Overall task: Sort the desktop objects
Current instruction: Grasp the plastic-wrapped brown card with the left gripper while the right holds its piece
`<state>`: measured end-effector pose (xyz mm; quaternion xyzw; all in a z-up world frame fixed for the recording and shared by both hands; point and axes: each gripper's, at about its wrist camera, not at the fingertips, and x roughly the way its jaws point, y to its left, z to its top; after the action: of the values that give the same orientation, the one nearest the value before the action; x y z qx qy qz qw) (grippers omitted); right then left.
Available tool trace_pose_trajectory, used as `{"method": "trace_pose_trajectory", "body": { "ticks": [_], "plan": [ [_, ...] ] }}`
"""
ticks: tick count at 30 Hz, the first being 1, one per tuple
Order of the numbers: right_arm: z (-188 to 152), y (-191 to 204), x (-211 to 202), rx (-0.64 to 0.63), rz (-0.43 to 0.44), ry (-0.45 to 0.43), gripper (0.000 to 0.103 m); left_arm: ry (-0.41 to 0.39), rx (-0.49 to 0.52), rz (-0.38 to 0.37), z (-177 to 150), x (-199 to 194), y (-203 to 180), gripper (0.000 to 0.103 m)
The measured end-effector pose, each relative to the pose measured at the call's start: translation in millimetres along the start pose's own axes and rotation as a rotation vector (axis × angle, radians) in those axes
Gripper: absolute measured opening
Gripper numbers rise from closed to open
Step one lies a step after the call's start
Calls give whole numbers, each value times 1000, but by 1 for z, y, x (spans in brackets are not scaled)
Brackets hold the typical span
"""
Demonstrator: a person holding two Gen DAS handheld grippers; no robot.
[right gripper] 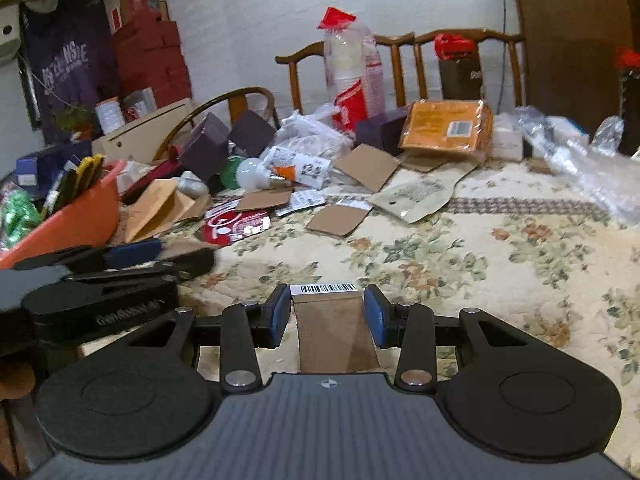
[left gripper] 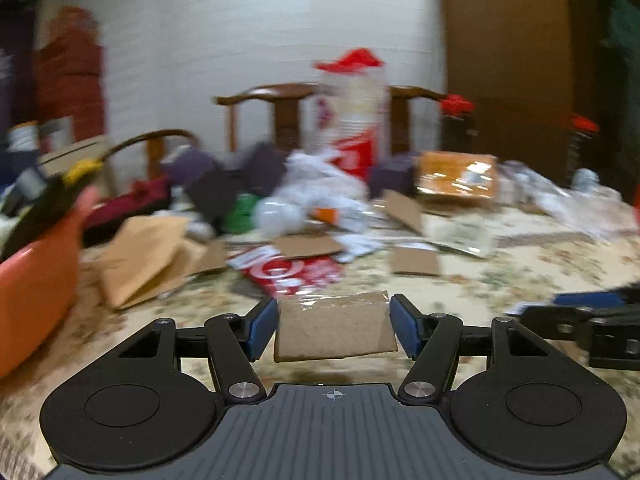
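Observation:
In the left wrist view my left gripper point(left gripper: 334, 326) is shut on a flat cardboard piece point(left gripper: 334, 326) with clear tape along its far edge, held above the floral tablecloth point(left gripper: 520, 264). In the right wrist view my right gripper point(right gripper: 326, 316) is shut on a brown cardboard strip point(right gripper: 332, 332) with a white barcode label point(right gripper: 323, 288) at its far end. The left gripper shows at the left of the right wrist view point(right gripper: 132, 256), near an orange basin point(right gripper: 72, 220). The right gripper shows at the right edge of the left wrist view point(left gripper: 580, 316).
Clutter covers the far half of the table: cardboard pieces point(right gripper: 338, 220), a red packet point(right gripper: 236, 226), a white bulb point(right gripper: 256, 174), purple boxes point(right gripper: 208, 146), an orange package point(right gripper: 446, 124), plastic bags point(right gripper: 580, 160) and a tall cup sleeve point(right gripper: 350, 72). Wooden chairs point(right gripper: 400, 64) stand behind. The basin holds several items.

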<state>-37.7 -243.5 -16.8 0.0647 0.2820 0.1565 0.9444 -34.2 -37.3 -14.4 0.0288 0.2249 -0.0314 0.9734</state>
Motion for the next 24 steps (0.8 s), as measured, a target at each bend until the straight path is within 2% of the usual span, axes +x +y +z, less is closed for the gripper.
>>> {"method": "trace_pose_trajectory", "body": {
  "ticks": [4,7,16,24],
  "plan": [
    [-2,4,1,-16,-19,-12,45,-13,-77,143,-1,-4,17,63],
    [-2,9,-3,-31,-15,-39,45,-16,-88,201,-5,-13,25,63],
    [-12,34,-15,-96,30,-70,45,-28,-85,227,-12,-20,26,64],
    [-12,32,-11,-90,21,-65,45,-17,-93,216,-12,-18,28,64]
  ]
}}
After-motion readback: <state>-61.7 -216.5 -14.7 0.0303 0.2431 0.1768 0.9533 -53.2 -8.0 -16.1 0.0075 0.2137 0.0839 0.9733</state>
